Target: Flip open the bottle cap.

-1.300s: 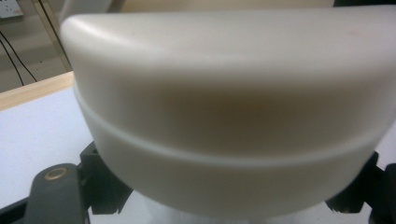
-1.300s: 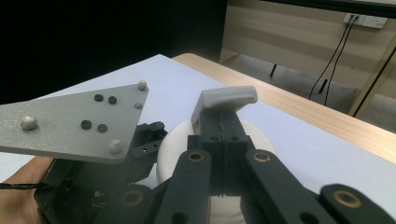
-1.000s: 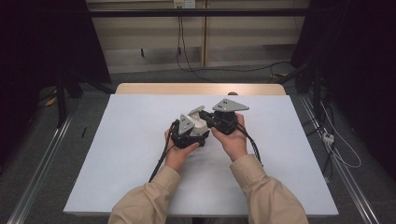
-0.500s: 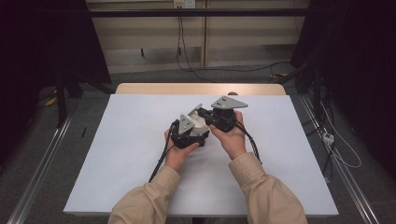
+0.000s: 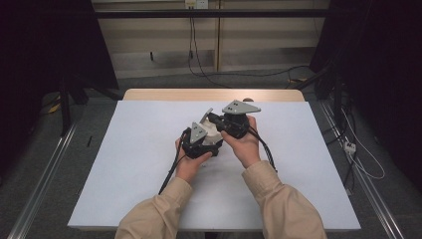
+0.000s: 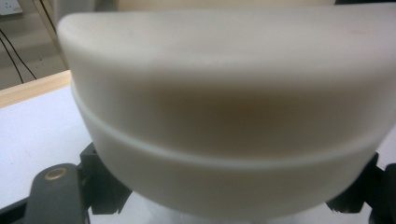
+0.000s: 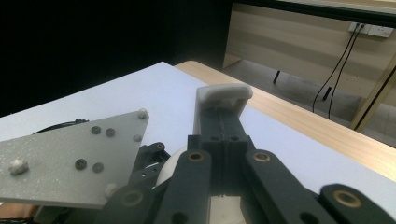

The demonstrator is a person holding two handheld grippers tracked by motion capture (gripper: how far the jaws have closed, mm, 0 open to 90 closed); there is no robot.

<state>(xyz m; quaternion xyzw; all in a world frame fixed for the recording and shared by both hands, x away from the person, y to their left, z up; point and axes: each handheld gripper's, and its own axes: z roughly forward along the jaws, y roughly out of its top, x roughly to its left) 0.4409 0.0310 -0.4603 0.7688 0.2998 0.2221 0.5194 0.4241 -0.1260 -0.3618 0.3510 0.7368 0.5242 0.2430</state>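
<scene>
Both grippers are meeting near the centre of the white surface [image 5: 139, 164], toward its far edge. The left gripper [image 5: 211, 134] is holding a cream-white rounded part [image 6: 224, 116], its jaws standing at either side of it. The right gripper [image 7: 223, 105] is pressed together, its jaws closed on a white tab [image 7: 224, 93], just beside the left gripper's grey plate [image 7: 70, 158].

Table [image 5: 149, 149]: white top, bare wooden strip along its far edge.
Floor rails [image 5: 45, 179]: metal, one along each side of the table.
Wall socket [image 5: 196, 4]: on the back wall, black cables [image 5: 194, 45] hanging down to the grey floor.
White plug [image 5: 350, 146]: on the floor off the table's right edge.
</scene>
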